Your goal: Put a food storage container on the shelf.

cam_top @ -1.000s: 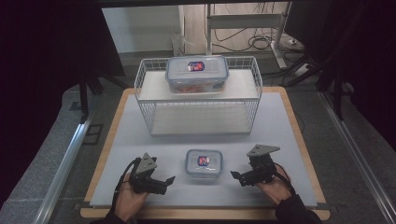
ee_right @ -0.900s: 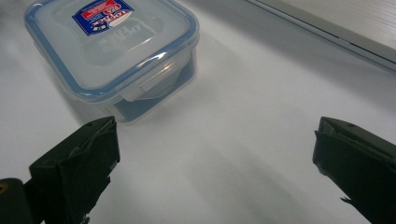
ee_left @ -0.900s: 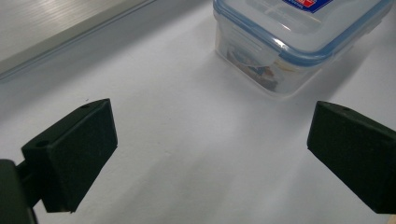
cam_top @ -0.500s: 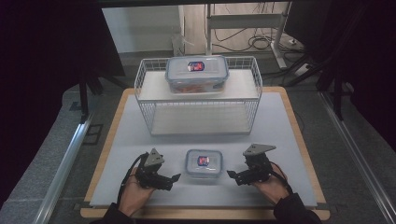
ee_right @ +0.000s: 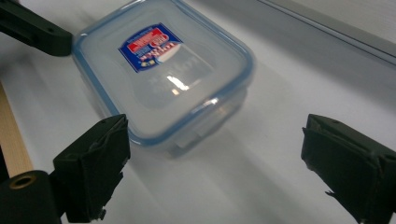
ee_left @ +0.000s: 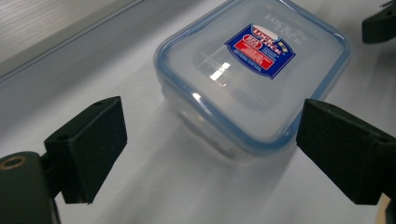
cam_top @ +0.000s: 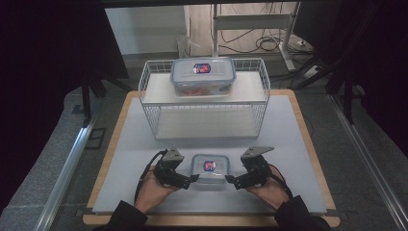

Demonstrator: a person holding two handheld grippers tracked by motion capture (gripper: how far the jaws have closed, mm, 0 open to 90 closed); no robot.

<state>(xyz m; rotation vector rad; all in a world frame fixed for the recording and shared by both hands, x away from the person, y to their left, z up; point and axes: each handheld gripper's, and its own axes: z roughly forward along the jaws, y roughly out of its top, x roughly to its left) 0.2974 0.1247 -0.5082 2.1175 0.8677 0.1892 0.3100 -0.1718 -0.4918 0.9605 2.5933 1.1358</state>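
Both grippers have closed in on the small container since a second ago.

We see the left gripper and right gripper now just beside the small container, at its 9 and 3 o'clock, where earlier each sat well apart from it; the container itself has not moved, near the 6 o'clock edge of the table. Both stand with jaws wide apart, holding nothing. Its lid label reads "LOCK & LOCK" embossed above it. At 12 o'clock, a larger container with a like label tops the wire rack, unchanged.
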